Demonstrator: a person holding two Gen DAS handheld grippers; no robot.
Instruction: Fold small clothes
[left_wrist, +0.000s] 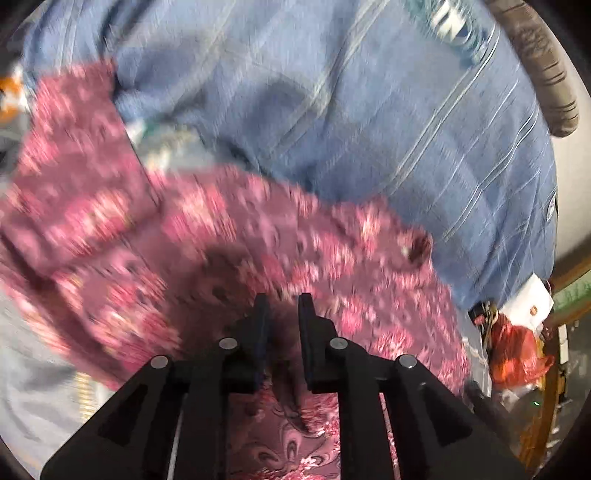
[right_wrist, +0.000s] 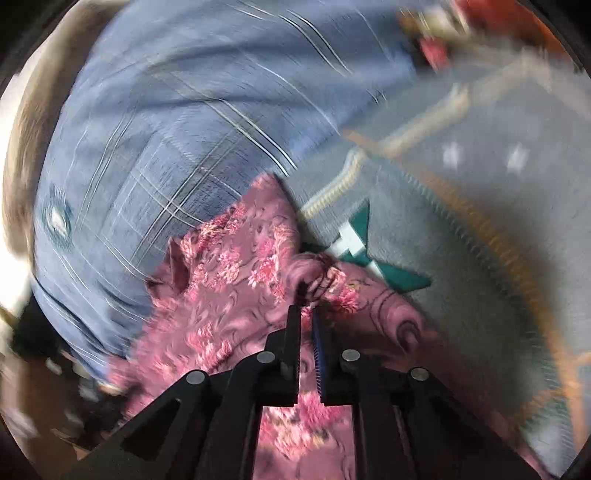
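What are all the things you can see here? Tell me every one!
Flowery cloth: one, pink and maroon, in front of both tools, lying partly over the blue fabric.
Striped fabric: one, blue with thin pale lines, behind the flowery cloth.
Blanket: one, grey with orange stitched edge and teal shapes, right side of the right view.
Plastic bag: one, red-orange, far right edge of the left view.
Left tool: black, fingers close together with flowery cloth between them.
Right tool: black, pinching the flowery cloth.

- Motion blur smears the pink floral cloth (left_wrist: 229, 236) on my left view.
- My right view blurs the grey blanket (right_wrist: 480, 229).
- The orange bag (left_wrist: 517, 354) is half cut off.
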